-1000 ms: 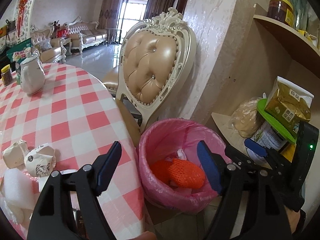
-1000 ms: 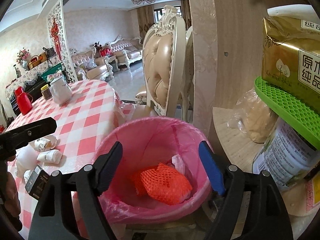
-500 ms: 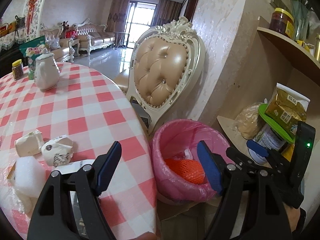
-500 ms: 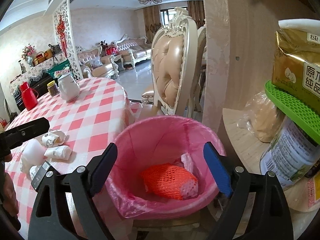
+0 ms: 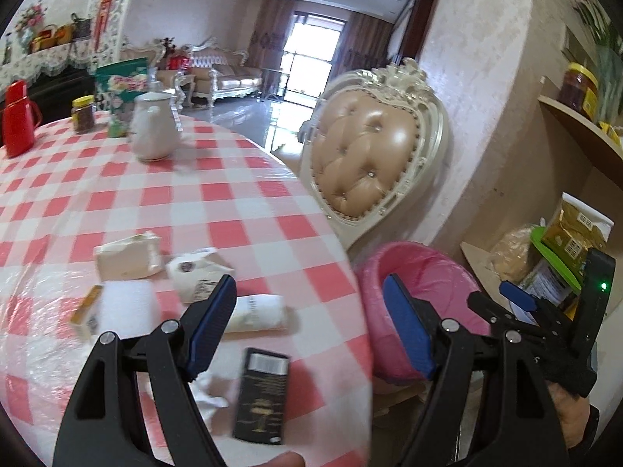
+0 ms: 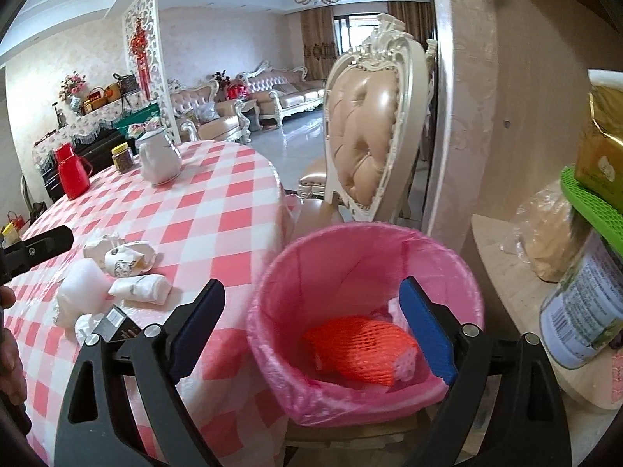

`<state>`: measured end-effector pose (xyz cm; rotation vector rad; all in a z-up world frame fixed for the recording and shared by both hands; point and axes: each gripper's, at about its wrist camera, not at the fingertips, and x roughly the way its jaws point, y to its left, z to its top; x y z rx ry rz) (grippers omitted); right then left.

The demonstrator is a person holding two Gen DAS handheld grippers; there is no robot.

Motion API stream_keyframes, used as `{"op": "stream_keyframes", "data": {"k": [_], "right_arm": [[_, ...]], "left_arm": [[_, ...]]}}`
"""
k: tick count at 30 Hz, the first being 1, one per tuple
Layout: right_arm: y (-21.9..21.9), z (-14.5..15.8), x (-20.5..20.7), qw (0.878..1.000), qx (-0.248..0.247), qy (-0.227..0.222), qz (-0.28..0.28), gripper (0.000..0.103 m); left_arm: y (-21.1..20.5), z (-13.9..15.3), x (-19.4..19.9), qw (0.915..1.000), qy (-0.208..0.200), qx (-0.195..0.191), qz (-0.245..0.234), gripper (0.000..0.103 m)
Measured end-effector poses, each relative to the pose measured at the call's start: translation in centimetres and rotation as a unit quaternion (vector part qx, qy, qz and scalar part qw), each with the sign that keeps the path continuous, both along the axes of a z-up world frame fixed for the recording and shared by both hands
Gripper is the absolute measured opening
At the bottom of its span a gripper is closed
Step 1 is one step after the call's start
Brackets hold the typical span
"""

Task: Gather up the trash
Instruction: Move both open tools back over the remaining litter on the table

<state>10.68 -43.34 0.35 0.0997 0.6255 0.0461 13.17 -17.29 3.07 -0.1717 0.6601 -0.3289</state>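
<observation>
A round table in red-and-white checked cloth (image 5: 241, 210) is shown, crumpled white paper trash (image 5: 194, 276) lying at its near edge. The pink-lined bin (image 6: 350, 257), right, holds an orange foam net (image 6: 360, 348). The left gripper (image 5: 309, 321), wide and empty, has been swung toward the trash; the right gripper (image 6: 311, 327), just widened over the bin, holds nothing.

Round table (image 5: 233, 202), red-white check cloth: white jug (image 5: 153, 130), red flask (image 5: 17, 118), jar (image 5: 83, 113) upper left; crumpled wrappers (image 5: 163, 264), black box (image 5: 263, 399) lower centre.
</observation>
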Motion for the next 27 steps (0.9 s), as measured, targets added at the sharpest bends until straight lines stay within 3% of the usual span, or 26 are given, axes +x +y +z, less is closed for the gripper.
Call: {"op": "stream_keyframes", "data": {"k": [13,27], "right_arm": [[3.0,-0.1,0.7,1.000,-0.003,0.005,0.023,0.085],[5.4,-0.4,1.5,0.999,-0.006,0.011,0.045,0.085]], "left_arm": [[6.7,0.0,-0.4,0.9980,0.000,-0.006,0.063,0.075],[10.2,-0.6,-0.7,0.9954,0.006,-0.009,0.096,0.075]]}}
